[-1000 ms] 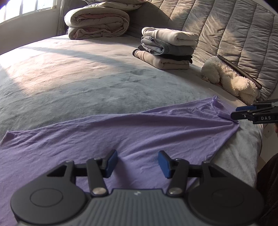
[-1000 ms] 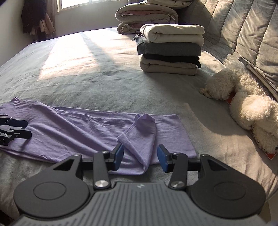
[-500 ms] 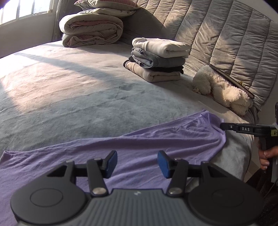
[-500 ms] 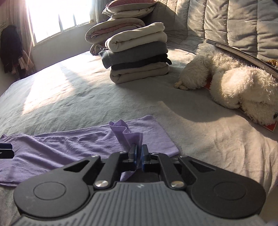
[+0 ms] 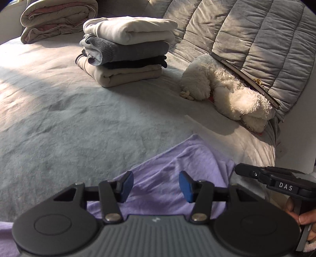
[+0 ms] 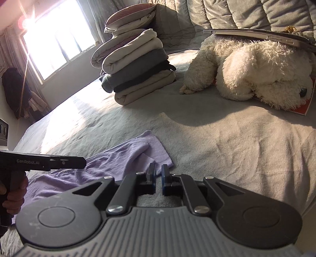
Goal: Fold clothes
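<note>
Both grippers swung toward plush dog (image 5: 227, 93); folded stack (image 5: 126, 49) beside it.

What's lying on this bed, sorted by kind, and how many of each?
Folded garments in the stack: 4
Purple garment spread flat: 1
Rolled quilt: 1
Pillows on the quilt: 2
White plush dog: 1
Phone-like slab on the dog: 1
Total: 10

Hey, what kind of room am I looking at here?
Most likely a bedroom: a wide bed with a quilted headboard, rolled duvets by the window, and a plush dog.
</note>
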A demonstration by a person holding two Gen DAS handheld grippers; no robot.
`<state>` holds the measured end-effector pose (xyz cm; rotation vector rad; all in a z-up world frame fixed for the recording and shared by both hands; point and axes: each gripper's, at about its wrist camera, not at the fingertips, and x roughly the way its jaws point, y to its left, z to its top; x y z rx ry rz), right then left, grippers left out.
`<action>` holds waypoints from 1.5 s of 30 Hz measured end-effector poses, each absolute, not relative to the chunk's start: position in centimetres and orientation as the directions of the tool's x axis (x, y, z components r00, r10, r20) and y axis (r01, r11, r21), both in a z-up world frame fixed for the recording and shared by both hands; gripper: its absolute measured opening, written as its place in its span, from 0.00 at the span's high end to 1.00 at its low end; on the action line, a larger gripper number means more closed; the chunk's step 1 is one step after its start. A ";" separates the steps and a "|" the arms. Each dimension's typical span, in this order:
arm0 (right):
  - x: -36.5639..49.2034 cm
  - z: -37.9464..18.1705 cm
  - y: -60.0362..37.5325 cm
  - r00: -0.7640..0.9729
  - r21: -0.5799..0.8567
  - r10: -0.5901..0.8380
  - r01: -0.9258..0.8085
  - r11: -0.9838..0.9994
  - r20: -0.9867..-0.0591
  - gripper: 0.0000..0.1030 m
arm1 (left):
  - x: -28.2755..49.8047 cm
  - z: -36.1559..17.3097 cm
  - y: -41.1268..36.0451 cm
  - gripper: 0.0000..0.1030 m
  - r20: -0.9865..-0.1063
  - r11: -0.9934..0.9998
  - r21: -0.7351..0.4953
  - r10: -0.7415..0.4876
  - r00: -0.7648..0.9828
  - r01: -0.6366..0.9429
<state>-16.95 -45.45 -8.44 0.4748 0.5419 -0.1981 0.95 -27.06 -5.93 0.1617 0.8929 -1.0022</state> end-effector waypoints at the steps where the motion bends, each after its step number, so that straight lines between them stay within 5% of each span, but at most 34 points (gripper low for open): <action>1: -16.9 -8.3 -45.5 0.847 0.374 -0.058 0.293 0.880 -0.528 0.82 | 0.8 -6.1 -27.6 0.51 -0.713 0.555 -0.266 -0.664 0.226 0.788; 12: -14.2 -8.9 -42.9 0.824 0.140 -0.092 0.204 0.969 -0.559 0.81 | -0.5 -6.7 -32.0 0.59 -0.692 0.498 -0.236 -0.689 0.215 0.835; 15: -14.2 -9.0 -42.4 0.827 0.113 -0.091 0.184 0.976 -0.555 0.65 | -0.7 -6.5 -32.6 0.63 -0.684 0.477 -0.238 -0.701 0.203 0.846; 19: -14.0 -9.2 -41.8 0.829 0.079 -0.103 0.174 0.982 -0.550 0.64 | -0.8 -6.5 -33.4 0.78 -0.685 0.480 -0.219 -0.696 0.216 0.850; 22: -14.0 -9.3 -41.2 0.830 0.029 -0.118 0.160 0.987 -0.546 0.74 | -0.7 -6.8 -33.3 0.97 -0.680 0.489 -0.235 -0.700 0.218 0.840; 23: -13.9 -9.3 -41.0 0.830 0.011 -0.122 0.153 0.988 -0.545 0.86 | -0.8 -6.8 -33.2 0.98 -0.676 0.491 -0.237 -0.703 0.221 0.838; 26: -14.1 -9.3 -40.7 0.836 -0.016 -0.131 0.144 0.989 -0.533 0.97 | -1.1 -6.7 -32.8 0.99 -0.646 0.503 -0.237 -0.721 0.252 0.831; 34: -15.8 -8.0 -41.6 0.863 -0.006 -0.204 0.227 0.974 -0.462 0.99 | -1.5 -4.9 -32.3 1.00 -0.537 0.512 -0.262 -0.782 0.317 0.818; 45: -15.2 -9.1 -42.7 0.794 -0.006 -0.242 0.287 0.958 -0.558 1.00 | -1.8 -8.7 -34.3 0.98 -0.583 0.564 -0.217 -0.730 0.358 0.797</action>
